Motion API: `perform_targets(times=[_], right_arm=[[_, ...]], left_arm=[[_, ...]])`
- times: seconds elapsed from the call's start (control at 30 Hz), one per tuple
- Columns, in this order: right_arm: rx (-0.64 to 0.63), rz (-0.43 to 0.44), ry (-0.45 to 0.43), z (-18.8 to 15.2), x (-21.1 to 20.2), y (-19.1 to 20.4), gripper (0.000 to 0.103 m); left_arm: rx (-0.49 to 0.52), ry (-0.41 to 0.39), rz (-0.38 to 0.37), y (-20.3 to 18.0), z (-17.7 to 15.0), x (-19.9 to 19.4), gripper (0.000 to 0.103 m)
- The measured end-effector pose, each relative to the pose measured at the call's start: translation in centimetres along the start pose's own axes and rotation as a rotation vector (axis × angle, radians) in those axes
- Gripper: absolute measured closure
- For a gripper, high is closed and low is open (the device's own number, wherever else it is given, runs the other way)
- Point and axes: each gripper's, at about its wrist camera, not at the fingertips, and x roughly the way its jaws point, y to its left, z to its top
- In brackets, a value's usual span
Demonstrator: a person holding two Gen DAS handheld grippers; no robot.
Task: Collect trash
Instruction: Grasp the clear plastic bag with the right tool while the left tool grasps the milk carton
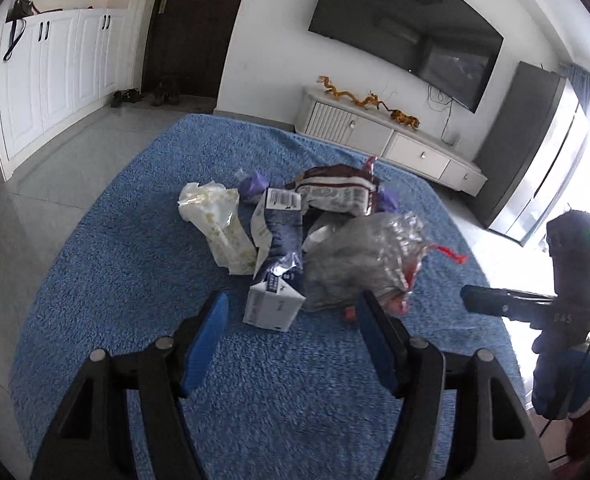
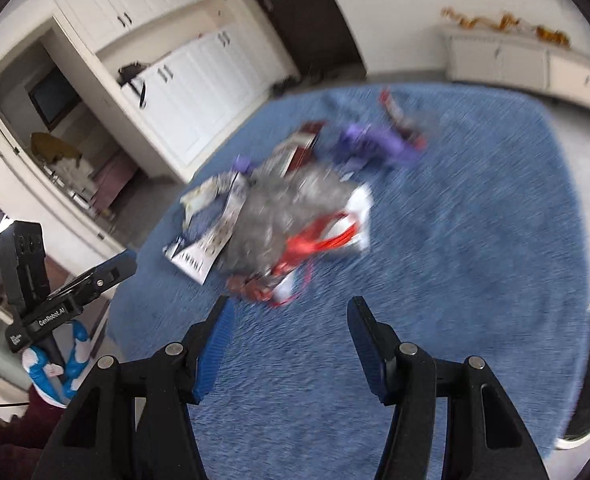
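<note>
**Loose heap, two spread tools: risk of a scatter or a clash**

The trash sits in one heap in the middle of the blue rug (image 1: 135, 280): a carton (image 1: 273, 304) nearest, a clear bag (image 1: 359, 260) with red ties just right of it, a pale wrapper (image 1: 219, 224) to the left, a brown packet (image 1: 335, 192) and purple scraps at the far side. The pieces overlap and touch one another.

The left tool (image 1: 293, 312) hovers just short of the carton, fingers spread wide and holding nothing. The right tool (image 2: 289, 316) is likewise spread and empty, near the red-tied end of the bag (image 2: 295, 208); its view is smeared, so fine detail there cannot be read.

Likely troubles: a pinch on the carton may drag the foil strip lying across it and spill the heap. The thin bag could slip or tear if caught by a corner. Both tools close on the same pile, so they might collide. Rug pile may snag a fingertip that dips too low.
</note>
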Motion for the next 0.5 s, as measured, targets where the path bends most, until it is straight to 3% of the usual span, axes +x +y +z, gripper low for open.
perform_targets(times=[0.3,0.43,0.5], right_arm=[[-0.053,-0.035,0.095,1.7,4.9,2.1,0.048],[-0.057,-0.063,0.132,2.4,6.6,2.2,0.062],[-0.064,-0.065,0.143,2.5,7.2,2.5,0.071]], left_arm=[[0.042,0.03,-0.007,-0.7,0.3,3.0,0.038],[0.043,0.03,-0.03,-0.3,0.5,3.5,0.039],[0.04,0.032,-0.044,-0.1,0.5,3.6,0.046]])
